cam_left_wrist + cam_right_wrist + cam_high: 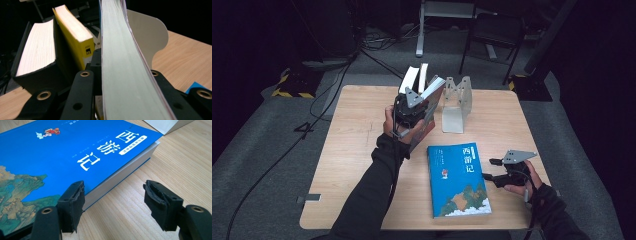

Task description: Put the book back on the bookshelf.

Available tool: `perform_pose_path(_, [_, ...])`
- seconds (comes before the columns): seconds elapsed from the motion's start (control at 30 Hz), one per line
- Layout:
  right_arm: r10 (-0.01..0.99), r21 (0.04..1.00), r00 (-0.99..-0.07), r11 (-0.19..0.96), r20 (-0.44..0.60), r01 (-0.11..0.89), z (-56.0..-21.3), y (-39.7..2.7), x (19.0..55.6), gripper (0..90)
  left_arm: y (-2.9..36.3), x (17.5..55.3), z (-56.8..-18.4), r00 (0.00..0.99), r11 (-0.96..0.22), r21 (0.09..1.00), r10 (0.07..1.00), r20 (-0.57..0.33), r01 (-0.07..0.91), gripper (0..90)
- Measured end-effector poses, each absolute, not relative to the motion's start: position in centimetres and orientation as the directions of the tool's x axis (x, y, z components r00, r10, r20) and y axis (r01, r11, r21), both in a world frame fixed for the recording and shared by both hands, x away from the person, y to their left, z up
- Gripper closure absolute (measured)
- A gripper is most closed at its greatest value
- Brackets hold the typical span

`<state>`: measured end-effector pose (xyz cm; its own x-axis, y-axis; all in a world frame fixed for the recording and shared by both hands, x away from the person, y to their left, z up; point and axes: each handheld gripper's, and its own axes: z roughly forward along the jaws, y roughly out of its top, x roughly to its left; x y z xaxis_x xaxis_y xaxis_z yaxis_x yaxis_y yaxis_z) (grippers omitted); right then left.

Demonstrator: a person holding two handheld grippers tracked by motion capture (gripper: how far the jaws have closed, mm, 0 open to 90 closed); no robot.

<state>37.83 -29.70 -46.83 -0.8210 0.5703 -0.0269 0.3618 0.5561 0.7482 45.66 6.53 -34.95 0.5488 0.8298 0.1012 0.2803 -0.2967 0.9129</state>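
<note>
The held book runs past the frame's top and bottom.

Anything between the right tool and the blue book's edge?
Nothing visible. The right tool is open, one pad over the blue book cover, the other above bare table; the page edge lies in the gap.

The flat book has a blue cover with white characters and a green-and-tan landscape; 1 upright book is yellow, another black.

high view overhead, tool views close, all sharing blue book
</note>
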Motion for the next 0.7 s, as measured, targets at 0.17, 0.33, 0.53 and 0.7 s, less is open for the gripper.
perform_pose_path(0.17, [0.575,0.748,-0.818,0.553,-0.024,0.367,-46.9,-29.8,37.9,33.1,4.9,46.6,-34.5,0.534,-0.283,0.919,0.84,0.099,0.275,73.1])
perform_pose_path(0.33, [0.572,0.753,-0.82,0.551,-0.027,0.36,-46.7,-29.9,37.8,33.1,3.4,47.7,-34.4,0.505,-0.262,0.926,0.858,0.095,0.271,73.1])
perform_pose_path(0.53, [0.571,0.754,-0.82,0.551,-0.027,0.358,-46.7,-30.0,37.8,33.7,2.0,48.9,-34.1,0.459,-0.245,0.933,0.883,0.101,0.265,73.0])
perform_pose_path(0.7, [0.573,0.757,-0.819,0.552,-0.038,0.35,-46.6,-30.0,37.8,34.0,0.1,50.5,-33.4,0.419,-0.255,0.939,0.897,0.141,0.23,72.9])
